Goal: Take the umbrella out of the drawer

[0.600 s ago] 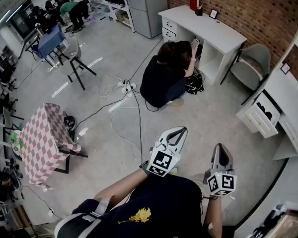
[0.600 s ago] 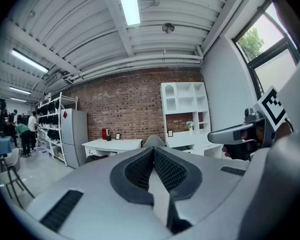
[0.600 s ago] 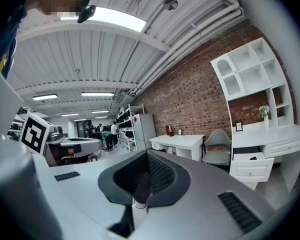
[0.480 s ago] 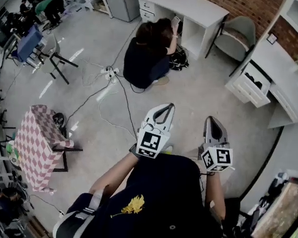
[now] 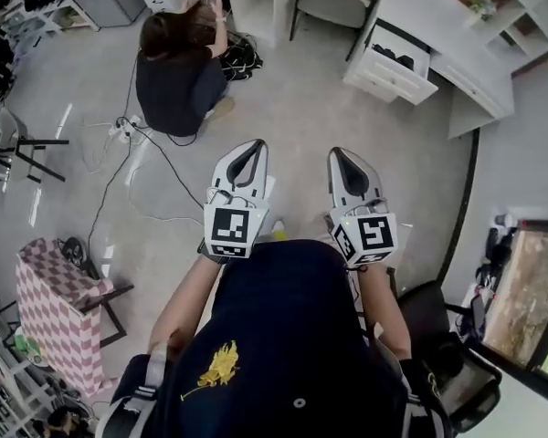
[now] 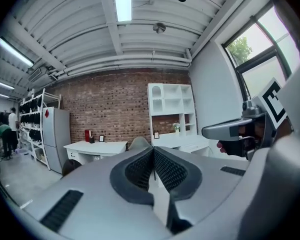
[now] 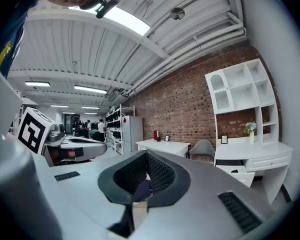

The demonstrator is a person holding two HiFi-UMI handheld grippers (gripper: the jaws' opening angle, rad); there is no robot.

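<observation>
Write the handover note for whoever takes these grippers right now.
Grippers: the left gripper is shut and empty; the right gripper is shut and empty. Both are held about level in front of the person, out on the floor, short of the desk.
Things: the drawer is already pulled open, ahead and to the right. A dark thing lies inside; from here it cannot be told whether it is the umbrella.
Done: nothing beyond the open drawer.
Left: walk up, open the fingers, grip the umbrella, lift it out.
</observation>
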